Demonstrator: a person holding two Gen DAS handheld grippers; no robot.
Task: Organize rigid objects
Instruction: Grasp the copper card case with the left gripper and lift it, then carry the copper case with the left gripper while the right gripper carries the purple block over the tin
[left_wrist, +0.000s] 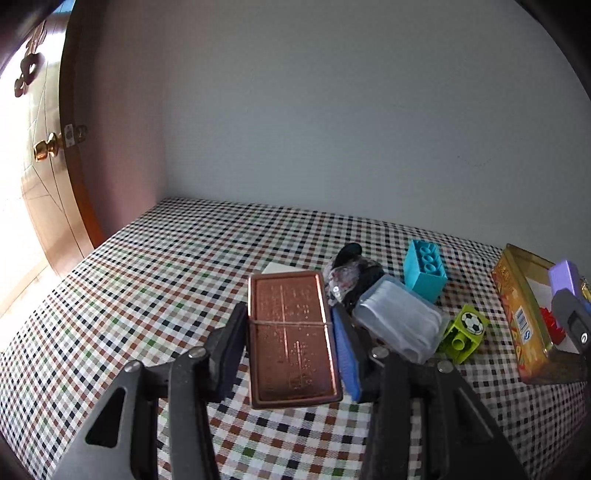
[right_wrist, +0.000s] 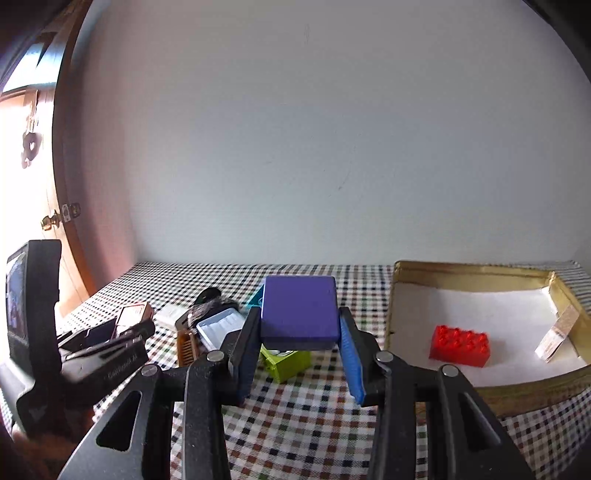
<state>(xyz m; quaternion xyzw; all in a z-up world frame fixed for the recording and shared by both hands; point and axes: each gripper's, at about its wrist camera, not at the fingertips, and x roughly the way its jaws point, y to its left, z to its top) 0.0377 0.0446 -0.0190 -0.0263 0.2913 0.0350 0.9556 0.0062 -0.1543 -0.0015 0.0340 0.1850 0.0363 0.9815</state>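
Note:
My left gripper is shut on a flat copper-coloured tin with a rubber band round it, held above the checked tablecloth. My right gripper is shut on a purple block, held above the cloth just left of a gold tray. The tray holds a red brick and a small card box. In the left wrist view the tray is at far right with the right gripper and purple block over it.
On the cloth lie a clear plastic case, a teal brick, a lime brick with a football picture, a black and grey bundle and a white eraser. A wall stands behind; a door is at left.

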